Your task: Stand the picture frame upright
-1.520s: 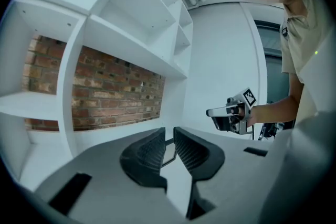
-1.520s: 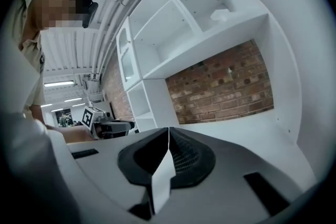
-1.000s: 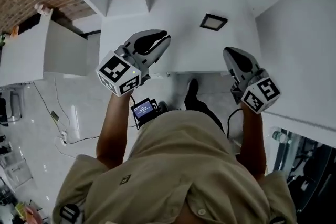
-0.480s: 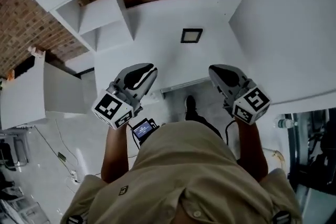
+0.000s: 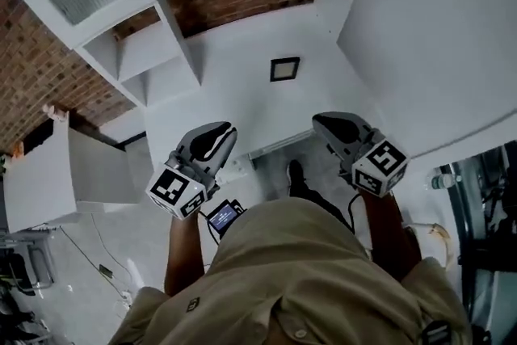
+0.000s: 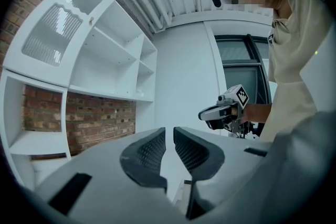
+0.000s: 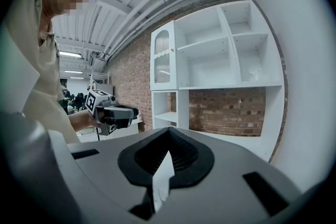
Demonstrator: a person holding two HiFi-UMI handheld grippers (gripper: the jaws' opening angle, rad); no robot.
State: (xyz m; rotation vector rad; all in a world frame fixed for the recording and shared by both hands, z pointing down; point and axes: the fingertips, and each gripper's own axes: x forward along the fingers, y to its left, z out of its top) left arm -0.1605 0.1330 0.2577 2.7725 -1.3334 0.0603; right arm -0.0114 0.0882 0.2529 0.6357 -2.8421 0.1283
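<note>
Head view: holds the left gripper point(image 5: 229, 128) at 8 o'clock on a bare, bent forearm, nose aimed toward 1 o'clock; holds the right gripper point(image 5: 320, 120) at 4 o'clock, nose aimed toward 11 o'clock, both over the near edge of the white table point(image 5: 234, 97). Finds the picture frame point(image 5: 284, 69) at 12 o'clock, apparently lying flat on that table, well apart from both grippers. Places the white shelf unit point(image 5: 145, 52) at 10 o'clock, its open compartments backed by brick. Left gripper view: shows jaws parted by a slim gap, gripping nothing; catches the other gripper at 3 o'clock. Right gripper view: shows jaw tips pressed together, closed on nothing; sets the shelf unit at 1 o'clock, compartments again backed by brick.
</note>
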